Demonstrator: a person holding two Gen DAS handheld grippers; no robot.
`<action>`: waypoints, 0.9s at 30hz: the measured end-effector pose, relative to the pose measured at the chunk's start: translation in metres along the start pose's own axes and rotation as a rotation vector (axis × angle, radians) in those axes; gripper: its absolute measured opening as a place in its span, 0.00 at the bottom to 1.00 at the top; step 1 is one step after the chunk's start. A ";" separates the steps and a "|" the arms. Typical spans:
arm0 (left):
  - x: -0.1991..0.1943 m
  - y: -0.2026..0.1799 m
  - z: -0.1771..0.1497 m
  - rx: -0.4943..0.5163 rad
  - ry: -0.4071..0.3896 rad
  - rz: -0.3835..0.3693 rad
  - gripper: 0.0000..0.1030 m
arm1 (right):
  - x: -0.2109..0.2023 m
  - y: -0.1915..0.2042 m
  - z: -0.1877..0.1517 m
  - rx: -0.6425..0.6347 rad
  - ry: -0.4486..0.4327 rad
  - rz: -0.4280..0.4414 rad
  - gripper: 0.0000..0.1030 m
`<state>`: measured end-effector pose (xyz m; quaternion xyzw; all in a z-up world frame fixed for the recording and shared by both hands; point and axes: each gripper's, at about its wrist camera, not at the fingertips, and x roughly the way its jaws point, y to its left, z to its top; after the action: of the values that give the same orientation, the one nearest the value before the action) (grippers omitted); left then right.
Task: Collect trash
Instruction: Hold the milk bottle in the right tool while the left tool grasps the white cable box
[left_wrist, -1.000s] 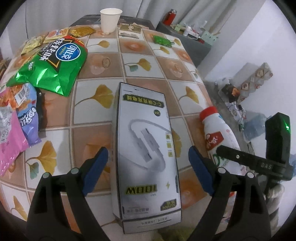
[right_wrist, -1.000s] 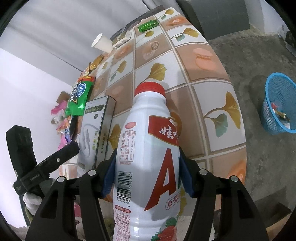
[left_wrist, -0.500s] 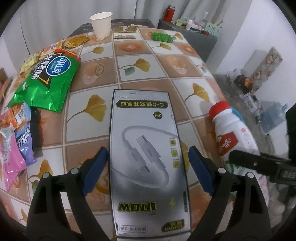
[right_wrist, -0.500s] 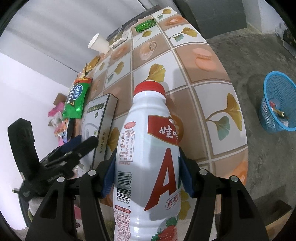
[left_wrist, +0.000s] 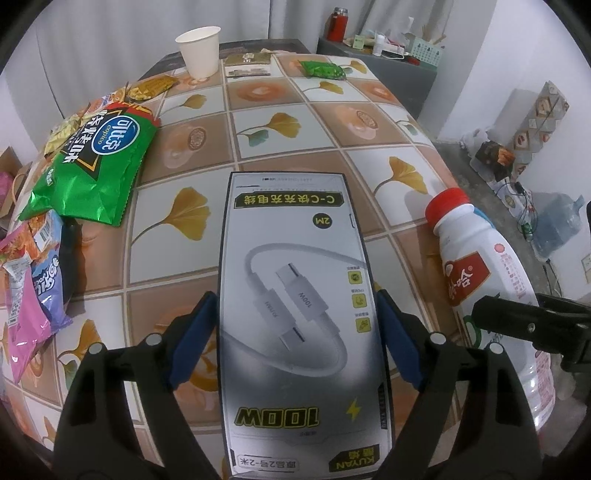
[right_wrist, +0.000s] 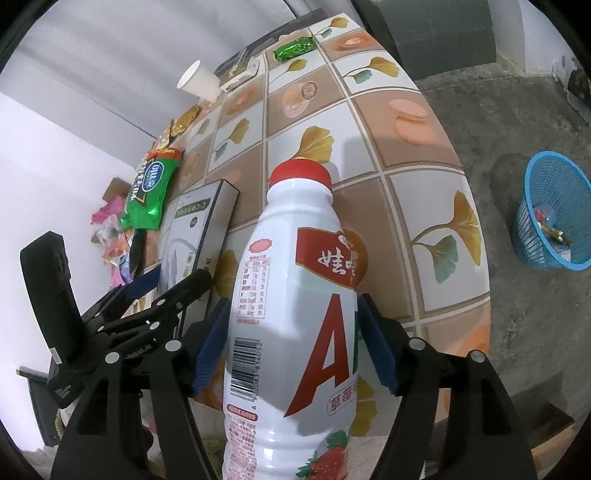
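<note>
My left gripper (left_wrist: 295, 336) is shut on a grey charging-cable box (left_wrist: 295, 295) and holds it above the tiled table (left_wrist: 332, 122). The blue pads press on both long sides of the box. My right gripper (right_wrist: 295, 347) is shut on a white milk bottle (right_wrist: 291, 317) with a red cap and holds it over the table's near edge. The bottle also shows in the left wrist view (left_wrist: 484, 280), and the box in the right wrist view (right_wrist: 195, 236). A blue trash basket (right_wrist: 550, 218) stands on the floor to the right.
On the table lie a green chip bag (left_wrist: 92, 162), pink and purple snack wrappers (left_wrist: 29, 280), a white paper cup (left_wrist: 199, 51), a green candy wrapper (left_wrist: 321, 68) and a small flat box (left_wrist: 247, 64). Clutter lies on the floor at the right.
My left gripper has closed from wide open onto the cable box and lifted it. The right gripper still holds the bottle, slightly raised.
</note>
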<state>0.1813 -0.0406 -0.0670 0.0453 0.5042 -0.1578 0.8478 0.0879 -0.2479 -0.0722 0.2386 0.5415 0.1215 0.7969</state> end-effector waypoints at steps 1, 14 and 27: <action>0.000 0.000 0.000 0.004 -0.002 0.003 0.78 | 0.000 0.000 0.000 -0.001 -0.001 -0.002 0.65; 0.000 0.000 0.000 -0.014 0.012 0.007 0.79 | -0.002 0.005 -0.002 -0.022 -0.002 -0.048 0.65; 0.001 -0.002 -0.001 -0.009 0.010 0.017 0.79 | 0.000 0.008 -0.003 -0.032 0.002 -0.052 0.58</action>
<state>0.1804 -0.0430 -0.0683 0.0465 0.5087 -0.1478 0.8469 0.0855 -0.2401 -0.0695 0.2115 0.5464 0.1095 0.8029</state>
